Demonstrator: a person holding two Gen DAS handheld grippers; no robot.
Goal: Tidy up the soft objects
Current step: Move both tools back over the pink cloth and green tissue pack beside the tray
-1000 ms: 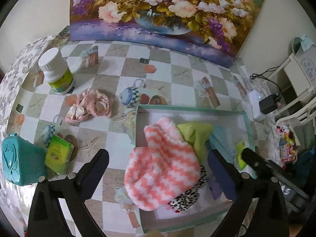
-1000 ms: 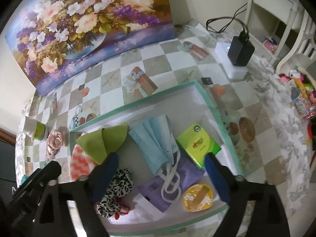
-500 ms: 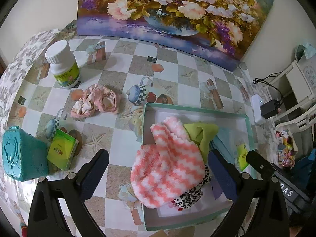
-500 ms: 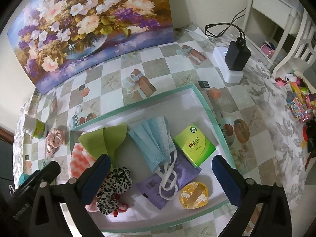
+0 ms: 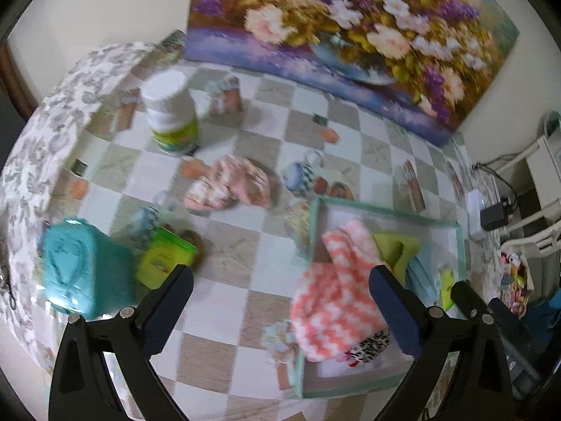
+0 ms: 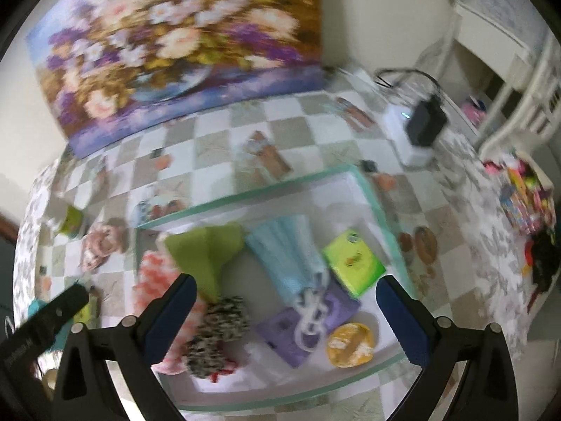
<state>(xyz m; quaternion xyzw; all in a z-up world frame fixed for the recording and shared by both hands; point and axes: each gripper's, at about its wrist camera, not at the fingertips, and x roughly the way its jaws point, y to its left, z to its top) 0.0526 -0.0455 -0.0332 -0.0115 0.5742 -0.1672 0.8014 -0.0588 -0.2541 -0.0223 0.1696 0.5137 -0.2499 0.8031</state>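
Both frames motion-blurred. Landmark: the green-rimmed box [image 6: 371,189] on the checked tablecloth [image 5: 245,280].

Left gripper [image 5: 280,301]: jaws wide apart, nothing between them, hovering over the cloth just outside the box's left wall [image 5: 312,217]. Right gripper [image 6: 285,307]: jaws also spread wide, empty, hanging above the box interior.

In the box: striped sock [image 5: 336,294] at the left end, draped over the left wall; green cloth [image 6: 207,249] just beside it; leopard scrunchie [image 6: 217,333] at the near-left; blue masks [image 6: 291,259] in the middle; purple packet [image 6: 308,329] under the mask loops; green tissue pack [image 6: 352,263] toward the right wall; yellow disc [image 6: 350,343] at the near-right.

Outside the box, all on the left side: pink scrunchie [image 5: 229,186] near the far-left corner, untouched; pill bottle [image 5: 171,112] further off, upright; second tissue pack [image 5: 163,259] and teal case [image 5: 77,266] touching each other, well apart from the box.

Painting [image 5: 343,35] leans on the wall behind the box. Black charger [image 6: 426,124] past its far-right corner.
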